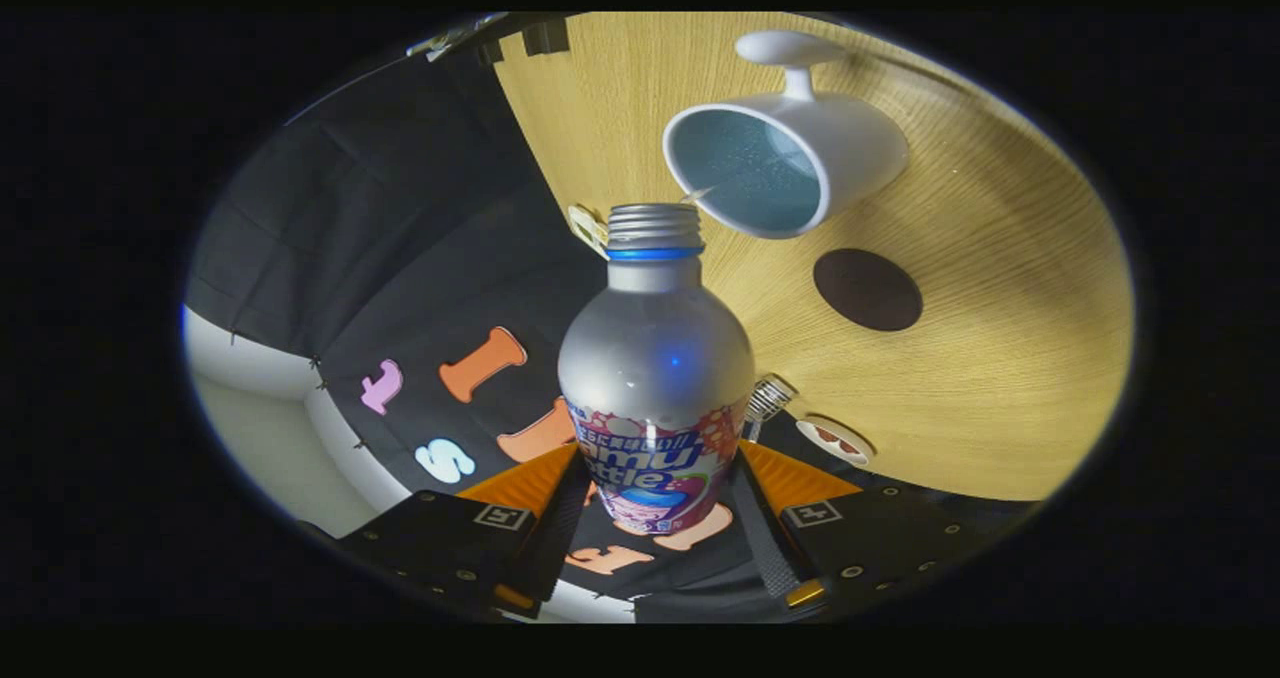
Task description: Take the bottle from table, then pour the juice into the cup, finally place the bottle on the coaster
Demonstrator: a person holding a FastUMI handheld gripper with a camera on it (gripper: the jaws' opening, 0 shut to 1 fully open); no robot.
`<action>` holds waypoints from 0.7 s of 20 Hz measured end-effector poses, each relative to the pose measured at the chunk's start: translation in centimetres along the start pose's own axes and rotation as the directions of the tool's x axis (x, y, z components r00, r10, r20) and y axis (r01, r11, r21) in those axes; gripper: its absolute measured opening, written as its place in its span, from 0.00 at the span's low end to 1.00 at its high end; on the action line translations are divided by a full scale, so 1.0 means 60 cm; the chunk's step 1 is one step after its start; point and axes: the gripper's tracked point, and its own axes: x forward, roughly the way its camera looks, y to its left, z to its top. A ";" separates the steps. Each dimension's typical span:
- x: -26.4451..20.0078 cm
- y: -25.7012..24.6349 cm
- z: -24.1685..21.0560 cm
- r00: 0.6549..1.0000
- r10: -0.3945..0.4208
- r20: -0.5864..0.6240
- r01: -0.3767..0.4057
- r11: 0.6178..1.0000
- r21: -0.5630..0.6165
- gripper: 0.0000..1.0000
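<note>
The gripper (655,518) is clenched around the bottle (655,388), both fingers pressing its lower body, tilted with its open neck just beside the cup (790,158). Pouring seems in hand, though no stream shows clearly. Next, right the bottle and carry it to the coaster (867,289), mid-bench near the cup.

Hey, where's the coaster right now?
In the gripper view, the dark round coaster lies bare on the wooden table, just beside the white cup and beyond the bottle held between the gripper's fingers.

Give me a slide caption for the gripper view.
Gripper shut on the tilted, uncapped bottle, its mouth near the white cup; dark coaster lies beside on the table.
</note>
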 end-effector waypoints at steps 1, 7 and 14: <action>-0.001 0.001 -0.002 1.000 0.005 -0.002 -0.005 1.000 0.009 0.77; 0.001 0.005 -0.003 1.000 0.020 -0.004 -0.019 0.999 0.043 0.77; 0.004 0.012 -0.005 0.999 0.047 -0.010 -0.046 0.995 0.085 0.77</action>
